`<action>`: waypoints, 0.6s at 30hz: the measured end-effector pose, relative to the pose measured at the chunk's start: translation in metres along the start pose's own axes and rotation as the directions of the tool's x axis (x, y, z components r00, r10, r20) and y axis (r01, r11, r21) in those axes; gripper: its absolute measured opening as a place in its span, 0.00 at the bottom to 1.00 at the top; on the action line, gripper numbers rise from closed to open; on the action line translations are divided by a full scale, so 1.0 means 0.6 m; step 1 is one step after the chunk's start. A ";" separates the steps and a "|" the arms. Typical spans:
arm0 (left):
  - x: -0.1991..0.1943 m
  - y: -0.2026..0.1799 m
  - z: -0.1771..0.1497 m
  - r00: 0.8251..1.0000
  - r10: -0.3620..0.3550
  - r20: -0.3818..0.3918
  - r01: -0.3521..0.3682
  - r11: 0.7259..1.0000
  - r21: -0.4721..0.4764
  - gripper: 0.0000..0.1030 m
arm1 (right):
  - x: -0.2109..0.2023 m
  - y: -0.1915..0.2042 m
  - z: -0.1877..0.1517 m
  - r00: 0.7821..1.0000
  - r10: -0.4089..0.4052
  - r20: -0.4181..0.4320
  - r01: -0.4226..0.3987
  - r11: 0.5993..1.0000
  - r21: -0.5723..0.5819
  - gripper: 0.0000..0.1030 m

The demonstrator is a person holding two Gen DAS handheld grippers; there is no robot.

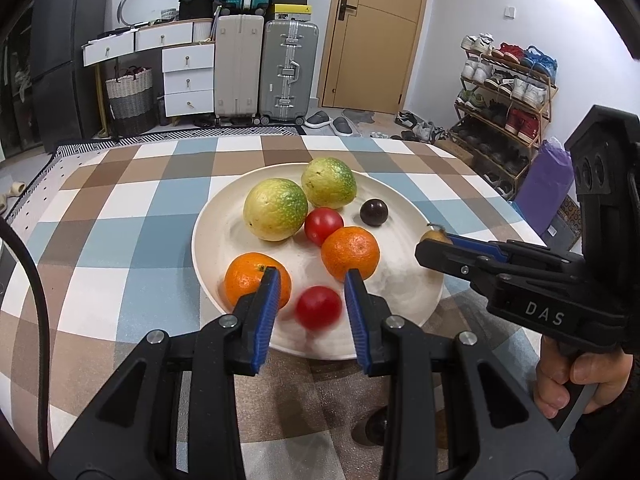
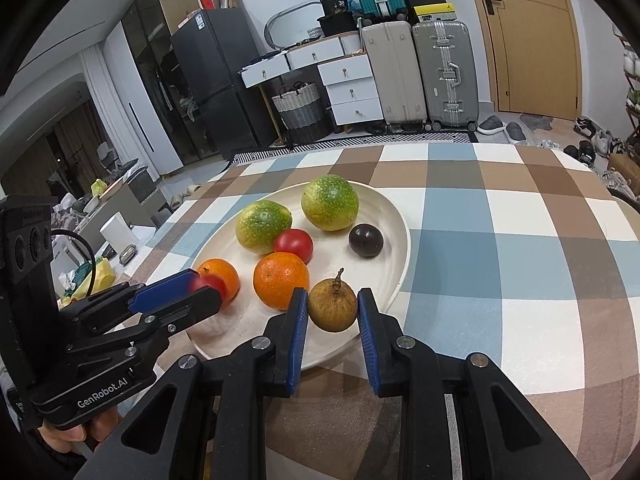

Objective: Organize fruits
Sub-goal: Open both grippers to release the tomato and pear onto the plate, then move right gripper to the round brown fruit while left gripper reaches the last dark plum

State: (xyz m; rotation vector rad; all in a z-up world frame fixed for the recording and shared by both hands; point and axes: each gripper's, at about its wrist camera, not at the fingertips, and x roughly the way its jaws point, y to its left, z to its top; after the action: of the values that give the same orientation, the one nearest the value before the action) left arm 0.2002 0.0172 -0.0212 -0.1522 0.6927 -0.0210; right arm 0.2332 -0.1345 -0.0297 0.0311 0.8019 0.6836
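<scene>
A cream plate [image 1: 224, 216] [image 2: 392, 216] on the checked tablecloth holds two green-yellow fruits [image 1: 275, 209] [image 1: 329, 182], two oranges [image 1: 350, 253] [image 1: 248, 276], a red tomato [image 1: 323, 225] and a dark plum [image 1: 373, 212]. My left gripper [image 1: 311, 280] is open; a second red tomato [image 1: 318, 307], blurred, lies between its fingers on the plate. My right gripper [image 2: 333, 300] is open around a brown stemmed fruit [image 2: 332, 305] at the plate's near edge; a small gap shows at each pad. In the left wrist view this fruit [image 1: 434, 236] peeks behind the right gripper [image 1: 440, 246].
The table [image 2: 520, 240] carries a blue, brown and white checked cloth. Beyond its far edge stand suitcases [image 1: 288, 72], white drawers [image 1: 188, 80], a woven basket [image 1: 130, 96] and a shoe rack [image 1: 508, 96]. A purple bag [image 1: 548, 184] sits at the right.
</scene>
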 end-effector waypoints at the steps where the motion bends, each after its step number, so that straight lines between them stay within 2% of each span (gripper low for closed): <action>1: 0.000 0.000 0.000 1.000 0.002 0.001 -0.002 1.000 0.001 0.28 | -0.001 -0.001 0.000 1.000 0.001 0.002 -0.001 1.000 0.002 0.25; 7: -0.009 0.001 -0.003 1.000 0.018 0.022 -0.018 1.000 -0.002 0.31 | -0.012 -0.004 -0.003 1.000 -0.013 0.022 0.013 1.000 -0.002 0.33; 10: -0.008 0.007 -0.006 1.000 0.031 0.006 -0.030 0.999 -0.016 0.40 | -0.020 -0.002 -0.006 0.999 -0.031 0.029 0.031 0.999 -0.022 0.38; 12: -0.013 0.011 -0.009 0.999 0.031 0.010 -0.031 0.999 -0.029 0.51 | -0.026 -0.002 -0.009 0.999 -0.030 0.038 0.031 0.999 -0.028 0.48; 14: -0.020 0.015 -0.012 0.999 0.036 0.021 -0.035 0.999 -0.040 0.62 | -0.032 0.000 -0.011 0.999 -0.035 0.042 0.036 0.999 -0.037 0.52; 16: -0.026 0.016 -0.014 0.999 0.042 0.031 -0.041 0.998 -0.043 0.71 | -0.036 0.003 -0.013 0.998 -0.043 0.043 0.045 0.998 -0.049 0.70; 17: -0.030 0.015 -0.015 0.998 0.048 0.036 -0.047 0.998 -0.039 0.75 | -0.038 0.003 -0.014 0.998 -0.042 0.046 0.044 0.998 -0.052 0.84; 18: -0.034 0.013 -0.015 0.998 0.050 0.043 -0.048 0.998 -0.035 0.79 | -0.041 0.003 -0.016 0.998 -0.039 0.052 0.042 0.998 -0.053 0.87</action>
State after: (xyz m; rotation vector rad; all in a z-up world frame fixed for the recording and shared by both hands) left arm 0.1784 0.0254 -0.0165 -0.1682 0.6530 0.0412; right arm 0.2136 -0.1491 -0.0201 -0.0163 0.7328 0.6629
